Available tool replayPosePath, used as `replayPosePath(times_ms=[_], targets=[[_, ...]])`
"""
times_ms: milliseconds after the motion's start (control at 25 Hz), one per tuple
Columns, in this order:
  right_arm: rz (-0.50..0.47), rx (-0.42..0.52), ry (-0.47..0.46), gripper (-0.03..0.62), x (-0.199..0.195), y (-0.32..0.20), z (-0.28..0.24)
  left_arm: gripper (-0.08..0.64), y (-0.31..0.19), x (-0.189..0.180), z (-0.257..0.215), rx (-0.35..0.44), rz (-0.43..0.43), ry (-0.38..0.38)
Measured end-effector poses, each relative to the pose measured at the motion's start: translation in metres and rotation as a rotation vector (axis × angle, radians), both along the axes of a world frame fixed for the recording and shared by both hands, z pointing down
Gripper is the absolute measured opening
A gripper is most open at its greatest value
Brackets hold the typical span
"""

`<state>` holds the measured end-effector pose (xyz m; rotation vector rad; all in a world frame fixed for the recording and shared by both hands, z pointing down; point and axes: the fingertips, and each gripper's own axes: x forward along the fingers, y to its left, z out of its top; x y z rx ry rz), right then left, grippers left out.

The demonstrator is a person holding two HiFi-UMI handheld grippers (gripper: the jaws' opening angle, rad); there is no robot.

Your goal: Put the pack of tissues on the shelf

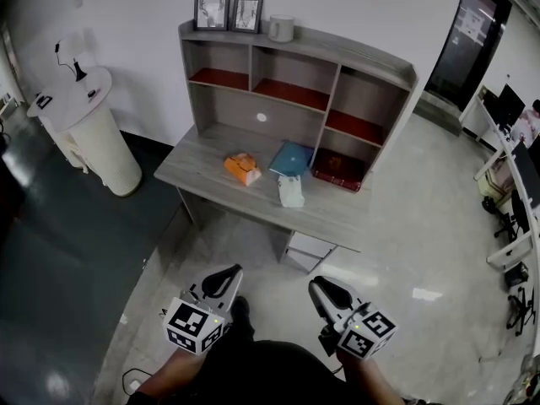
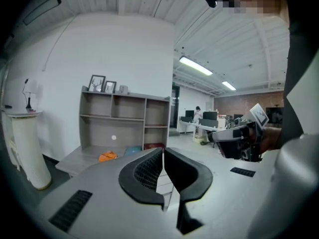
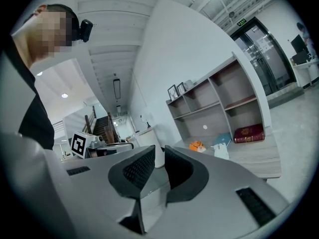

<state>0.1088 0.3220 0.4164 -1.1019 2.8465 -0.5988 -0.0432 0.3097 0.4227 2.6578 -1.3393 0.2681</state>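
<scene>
left gripper (image 1: pixel 226 275), right gripper (image 1: pixel 321 287) closed, empty; orange tissue pack (image 1: pixel 243 169) well ahead on desk (image 1: pixel 337 213)

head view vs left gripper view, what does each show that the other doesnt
Only the head view: the white pack of tissues lying on the desktop, and the left gripper seen whole, marker cube included.

Only the left gripper view: the ceiling strip light, and that gripper's own jaws up close, together with nothing between them.

Both: the grey wooden desk with a shelf unit, the small orange object on it, the two framed pictures on top, and the right gripper.
</scene>
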Motion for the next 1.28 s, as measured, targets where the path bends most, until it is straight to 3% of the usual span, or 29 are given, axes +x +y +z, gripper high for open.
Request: replayPosePath(times_ms=[400,600,920,1280], targets=[[0.008,-0.023,0.022,0.023,-0.088,-0.121,-0.005,0.023,-0.117,-0.062,-0.005,-0.035,0.060,0.076],[0.026,-0.025,0.033,0.023,-0.123,-0.157,-0.006,0.023,-0.156,-0.094,-0.003,-0.030,0.085,0.067],[0.086,-0.059,0.068,0.026,-0.126,-0.200,0.007,0.023,-0.198,-0.120,0.004,-0.051,0.075,0.088],[0.098,-0.074,0.062,0.049,-0.110,-0.247,0.019,0.023,-0.250,-0.096,0.015,-0.076,0.103,0.085]])
